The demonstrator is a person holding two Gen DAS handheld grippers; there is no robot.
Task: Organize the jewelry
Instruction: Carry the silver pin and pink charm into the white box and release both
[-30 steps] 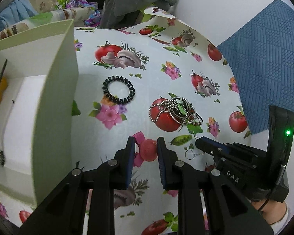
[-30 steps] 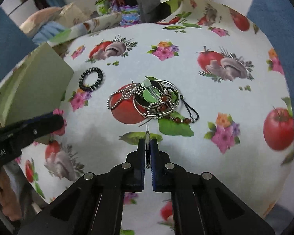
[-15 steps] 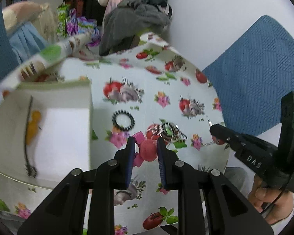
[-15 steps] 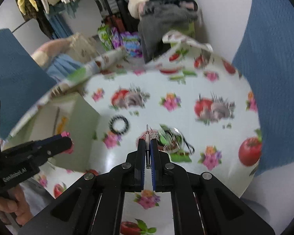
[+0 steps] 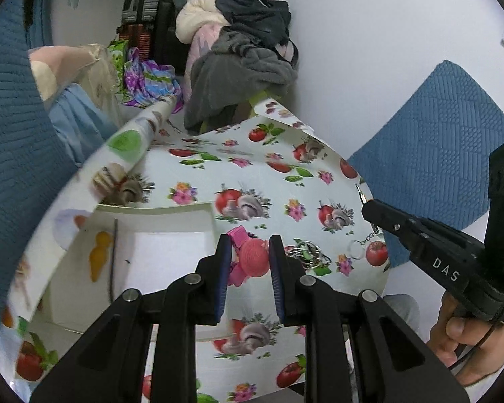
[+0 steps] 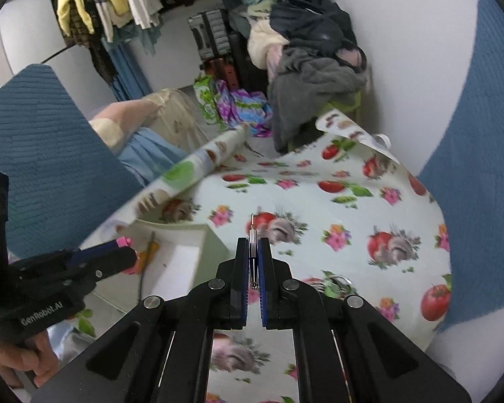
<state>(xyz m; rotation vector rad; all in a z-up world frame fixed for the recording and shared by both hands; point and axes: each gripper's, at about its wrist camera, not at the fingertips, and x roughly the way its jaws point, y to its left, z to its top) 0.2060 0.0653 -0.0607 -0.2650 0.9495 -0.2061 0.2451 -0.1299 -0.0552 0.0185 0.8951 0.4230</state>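
Risk first: my left gripper (image 5: pixel 248 262) clenches a pink knitted hair ornament (image 5: pixel 253 258) above the table, near the white open cardboard box (image 5: pixel 171 231); loosened early, it would drop outside the wall; my right gripper (image 6: pixel 253 262) pinches a thin silver keychain pin (image 6: pixel 252 235) whose ring (image 5: pixel 356 247) dangles and could snag; tangled silver necklaces and bangles (image 5: pixel 305 257) lie on the tomato-print tablecloth (image 5: pixel 285 181); box wall stands between.

The jewelry pile (image 5: pixel 307 257) sits half hidden behind the left gripper (image 5: pixel 250 258), and the tabletop (image 6: pixel 352 201) pattern smears with blur.
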